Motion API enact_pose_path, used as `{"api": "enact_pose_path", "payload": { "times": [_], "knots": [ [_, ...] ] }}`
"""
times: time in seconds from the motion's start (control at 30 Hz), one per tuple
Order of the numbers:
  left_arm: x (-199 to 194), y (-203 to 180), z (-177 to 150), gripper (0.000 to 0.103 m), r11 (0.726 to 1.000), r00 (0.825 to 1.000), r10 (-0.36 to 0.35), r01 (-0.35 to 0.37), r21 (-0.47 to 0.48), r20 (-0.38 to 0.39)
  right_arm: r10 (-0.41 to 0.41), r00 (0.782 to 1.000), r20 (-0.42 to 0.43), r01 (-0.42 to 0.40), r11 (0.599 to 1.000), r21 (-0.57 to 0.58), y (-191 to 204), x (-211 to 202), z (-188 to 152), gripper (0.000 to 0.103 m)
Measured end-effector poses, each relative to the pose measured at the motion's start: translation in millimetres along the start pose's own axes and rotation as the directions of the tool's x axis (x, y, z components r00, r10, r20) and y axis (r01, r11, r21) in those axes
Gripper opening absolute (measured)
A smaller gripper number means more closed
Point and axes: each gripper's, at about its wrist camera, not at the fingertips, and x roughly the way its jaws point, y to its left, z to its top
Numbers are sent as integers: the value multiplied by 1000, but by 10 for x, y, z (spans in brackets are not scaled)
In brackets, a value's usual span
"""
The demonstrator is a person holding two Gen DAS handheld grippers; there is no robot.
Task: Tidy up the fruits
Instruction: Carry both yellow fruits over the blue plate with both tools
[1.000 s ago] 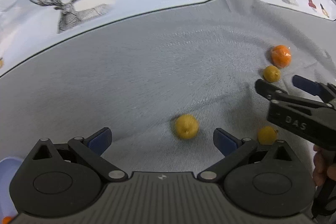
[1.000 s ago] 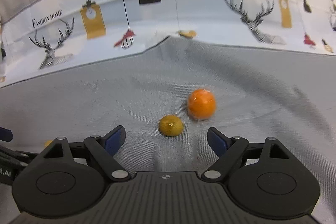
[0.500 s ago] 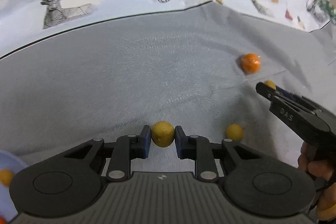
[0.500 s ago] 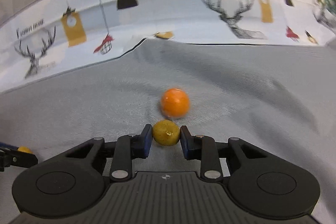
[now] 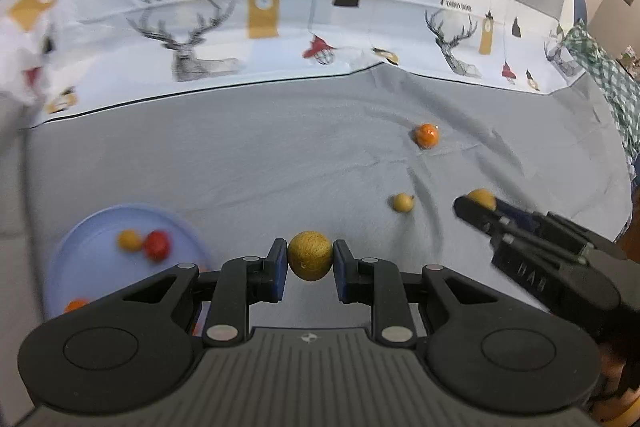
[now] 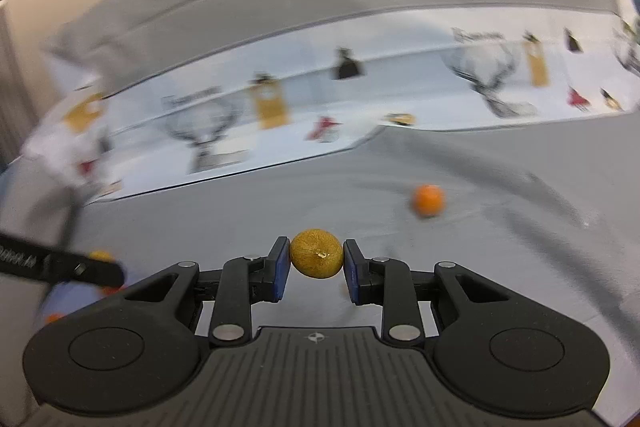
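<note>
Grey cloth fills the middle of both views, bounded at the top by a white deer-print band; broad bare cloth lies at centre. Left gripper clenched on a yellow fruit; right gripper clenched on a second yellow fruit, each raised off the cloth. Pale blue plate, lower left of the left view, holds several small fruits; loose on the cloth at right are an orange and a small yellow fruit, well apart.
</note>
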Motion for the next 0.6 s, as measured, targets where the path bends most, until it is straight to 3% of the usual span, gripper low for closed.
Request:
{"api": "enact_pose_path", "payload": {
  "times": [0.27,0.6],
  "knots": [
    [-755,359,-626,26,995,997,68,-65,-78,35,180,980,-82,-188,977,-103,904,-568,-254,30],
    [-1192,850,-1149,26,978,991,119,-105,-182,67,215,962,-166,-249,944,-216,1628,-940,-626,30]
  ]
}}
